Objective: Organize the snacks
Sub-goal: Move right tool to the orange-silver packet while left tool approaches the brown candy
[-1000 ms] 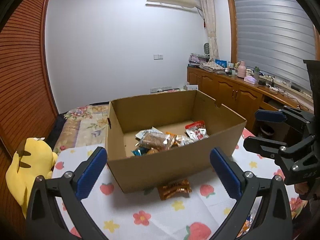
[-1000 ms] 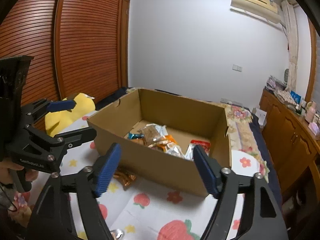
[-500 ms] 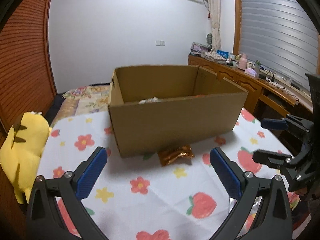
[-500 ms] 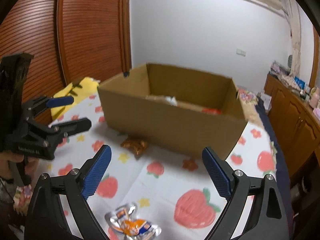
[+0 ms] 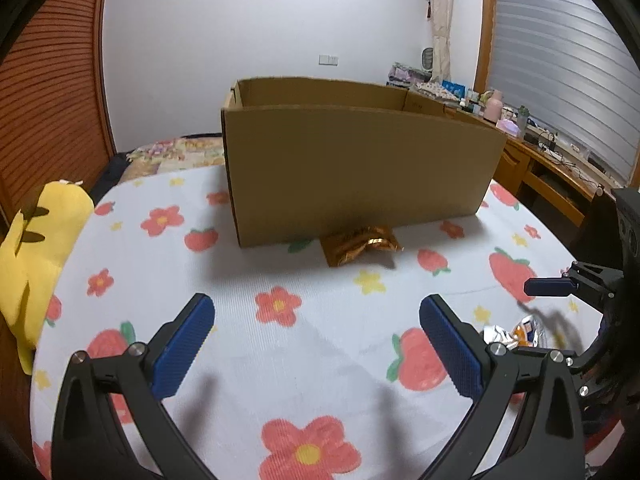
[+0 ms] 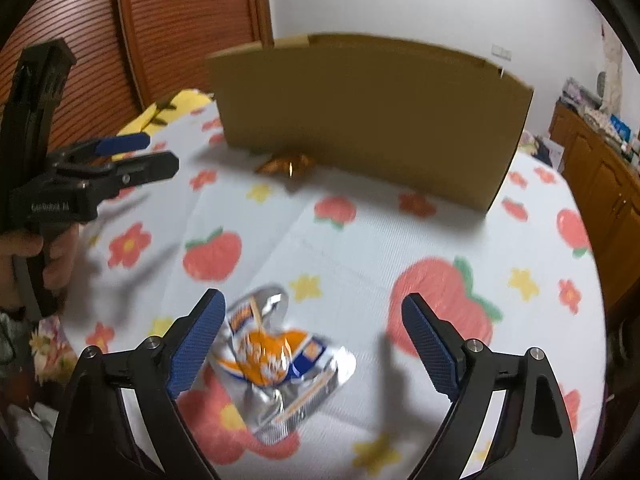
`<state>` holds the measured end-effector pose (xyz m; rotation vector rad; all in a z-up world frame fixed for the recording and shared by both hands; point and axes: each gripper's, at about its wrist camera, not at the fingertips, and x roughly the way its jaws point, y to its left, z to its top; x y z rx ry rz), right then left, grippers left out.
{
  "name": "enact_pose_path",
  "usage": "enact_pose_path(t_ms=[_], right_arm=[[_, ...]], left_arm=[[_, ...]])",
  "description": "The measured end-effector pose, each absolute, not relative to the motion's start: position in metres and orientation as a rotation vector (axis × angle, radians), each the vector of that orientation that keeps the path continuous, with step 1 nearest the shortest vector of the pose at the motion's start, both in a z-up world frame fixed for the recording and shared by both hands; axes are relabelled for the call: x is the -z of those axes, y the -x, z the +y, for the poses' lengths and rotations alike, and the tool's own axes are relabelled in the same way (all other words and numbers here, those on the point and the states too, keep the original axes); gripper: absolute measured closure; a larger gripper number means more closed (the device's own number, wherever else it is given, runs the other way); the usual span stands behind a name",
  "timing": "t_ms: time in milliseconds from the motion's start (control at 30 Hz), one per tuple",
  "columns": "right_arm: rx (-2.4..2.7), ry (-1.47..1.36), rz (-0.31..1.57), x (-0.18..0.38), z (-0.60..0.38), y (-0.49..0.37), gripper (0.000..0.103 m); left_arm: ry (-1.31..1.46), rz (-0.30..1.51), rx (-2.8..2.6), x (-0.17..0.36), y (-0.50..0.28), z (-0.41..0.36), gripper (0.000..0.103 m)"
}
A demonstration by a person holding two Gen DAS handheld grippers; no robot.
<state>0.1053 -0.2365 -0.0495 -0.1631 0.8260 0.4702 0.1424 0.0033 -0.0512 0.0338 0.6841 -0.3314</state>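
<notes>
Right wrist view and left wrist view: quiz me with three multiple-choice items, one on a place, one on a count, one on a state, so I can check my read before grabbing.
1. Where does the gold snack packet lie?
A. on the tablecloth against the near wall of the cardboard box
B. on the yellow plush toy
C. between the left gripper's pads

2. How many snack packets lie loose on the tablecloth outside the box?
A. none
B. two
C. five

3. How do the right gripper jaws stand?
A. clamped on the box wall
B. shut on nothing
C. open, pads clear of the silver-and-orange packet

Answers: 1 A, the packet touches the foot of the box wall. 2 B, only the gold one and the silver-and-orange one show. 3 C, the packet lies between the spread jaws, nearer one pad, ungripped.
</notes>
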Motion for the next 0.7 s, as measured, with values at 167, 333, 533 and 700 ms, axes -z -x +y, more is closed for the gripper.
enact_pose_path(t_ms=[167,333,533,700], right_arm=[[-0.485,0.177,0.844,0.055,-0.235,-0.103,0.018],[-0.495,0.216,0.872,0.062,-0.231,-0.099,0.018],[-0.507,0.229,0.876,0.064,-0.230,-0.089,0.017],[-0.515,0.274,0.872,0.064,-0.225,-0.079,0.018]], left_arm=[[-0.011,0.685,0.331,0.050,-0.142,0.008,0.000],[-0.011,0.686,0.332,0.051,-0.142,0.009,0.000],[-0.012,0.686,0.332,0.051,-0.142,0.010,0.000],[-0.011,0.690,0.329,0.051,-0.141,0.009,0.000]])
